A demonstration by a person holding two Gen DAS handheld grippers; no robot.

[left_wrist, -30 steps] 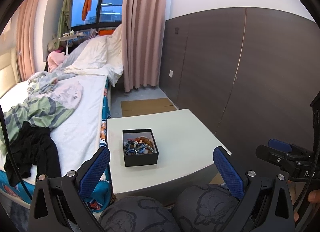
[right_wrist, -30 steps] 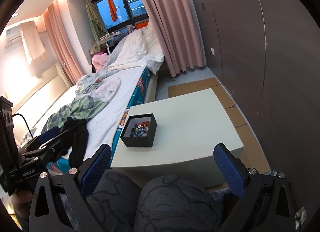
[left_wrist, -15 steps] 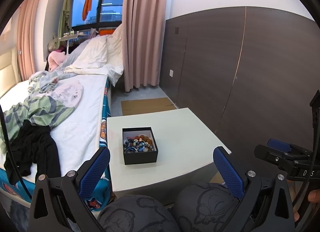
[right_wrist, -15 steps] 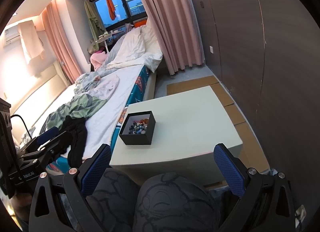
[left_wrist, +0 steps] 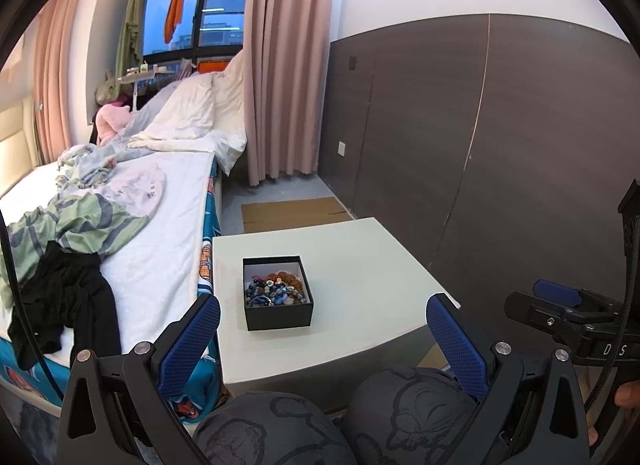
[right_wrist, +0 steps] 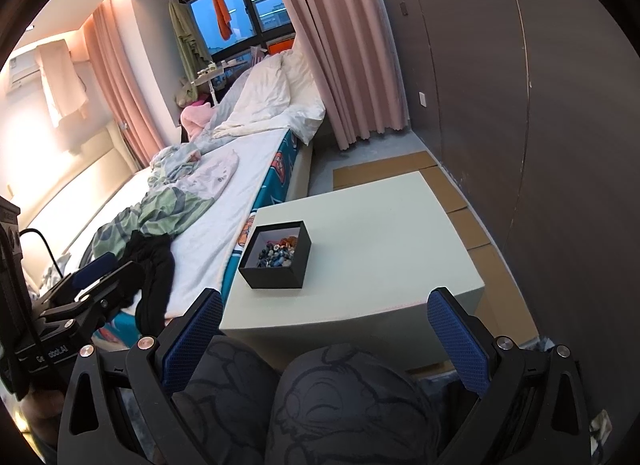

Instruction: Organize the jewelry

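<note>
On the white table (left_wrist: 360,265), near its edge beside the bed (left_wrist: 160,201), sits the black box (left_wrist: 277,292) of beaded jewelry (left_wrist: 276,291), well ahead of both grippers. Since a second ago the box has drifted slightly up in each view. Left gripper (left_wrist: 322,339) and right gripper (right_wrist: 324,335) hang spread wide over the knees, holding nothing.

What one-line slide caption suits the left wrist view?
Open left claw faces a black square box of beads on a white table.
</note>
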